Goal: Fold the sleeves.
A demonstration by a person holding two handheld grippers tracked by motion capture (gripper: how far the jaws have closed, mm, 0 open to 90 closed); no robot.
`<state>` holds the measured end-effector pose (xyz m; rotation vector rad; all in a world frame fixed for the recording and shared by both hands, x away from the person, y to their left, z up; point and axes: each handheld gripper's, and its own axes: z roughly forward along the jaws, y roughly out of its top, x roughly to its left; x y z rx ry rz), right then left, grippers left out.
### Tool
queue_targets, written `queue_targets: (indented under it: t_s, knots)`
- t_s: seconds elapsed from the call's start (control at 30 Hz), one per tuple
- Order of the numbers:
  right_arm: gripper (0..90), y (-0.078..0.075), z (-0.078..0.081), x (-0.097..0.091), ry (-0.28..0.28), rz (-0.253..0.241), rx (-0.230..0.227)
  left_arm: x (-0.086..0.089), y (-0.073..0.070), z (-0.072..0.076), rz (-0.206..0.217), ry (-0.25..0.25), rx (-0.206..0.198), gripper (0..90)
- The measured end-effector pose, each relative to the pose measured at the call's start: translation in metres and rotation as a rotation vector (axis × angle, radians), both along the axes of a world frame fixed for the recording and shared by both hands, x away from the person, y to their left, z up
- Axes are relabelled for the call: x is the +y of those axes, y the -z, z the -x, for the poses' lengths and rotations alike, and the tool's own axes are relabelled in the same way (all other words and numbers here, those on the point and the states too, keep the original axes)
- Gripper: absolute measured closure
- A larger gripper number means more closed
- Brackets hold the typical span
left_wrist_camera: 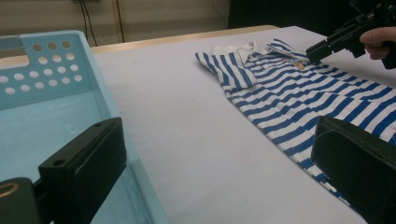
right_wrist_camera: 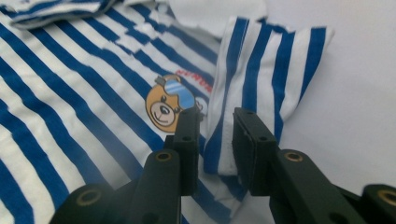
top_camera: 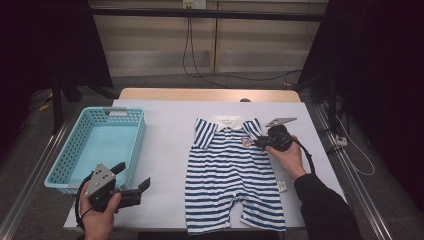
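A blue-and-white striped baby romper [top_camera: 230,175] with a white collar lies flat on the white table [top_camera: 165,150]. My right gripper [top_camera: 256,142] hovers low over the chest, beside the bear badge [right_wrist_camera: 168,102]. Its jaws stand a narrow gap apart. The inner edge of the folded-in sleeve [right_wrist_camera: 266,70] shows in that gap, with the pads not pressing on it. My left gripper [top_camera: 134,175] is held at the front left, beside the basket, open wide and with nothing between its fingers. The left gripper view shows the romper [left_wrist_camera: 303,88] and the right gripper [left_wrist_camera: 314,50] across the table.
A light-blue perforated plastic basket [top_camera: 135,145] stands at the table's left, close to my left gripper [left_wrist_camera: 219,140]. White table surface lies between basket and romper. The table's far wooden edge [top_camera: 210,93] and hanging cables [top_camera: 190,50] are behind.
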<state>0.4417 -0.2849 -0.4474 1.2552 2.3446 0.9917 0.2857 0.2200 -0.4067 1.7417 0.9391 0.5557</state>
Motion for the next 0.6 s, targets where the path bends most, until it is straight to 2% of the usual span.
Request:
queue_targets:
  t_s: [0.1,0.2,0.33,0.6]
  knots:
    - [73.0,0.0035,-0.0001,0.0021,-0.010,0.011,0.015,0.0003,0.0001,0.0000,-0.002,0.001,0.001,3.3]
    - [77.9,0.0032,0.0000,0.0030,-0.017,0.028,0.015,0.0001,0.0001,0.0003,0.002,0.000,0.000,3.3]
    - [89.7,0.0024,-0.0004,0.0041,-0.015,0.050,0.019,-0.0002,-0.0011,0.0002,0.010,-0.007,-0.004,3.3]
    - [90.0,0.0033,-0.0014,0.0059,0.004,-0.022,0.014,-0.0016,-0.0009,-0.0002,0.008,-0.001,-0.005,3.3]
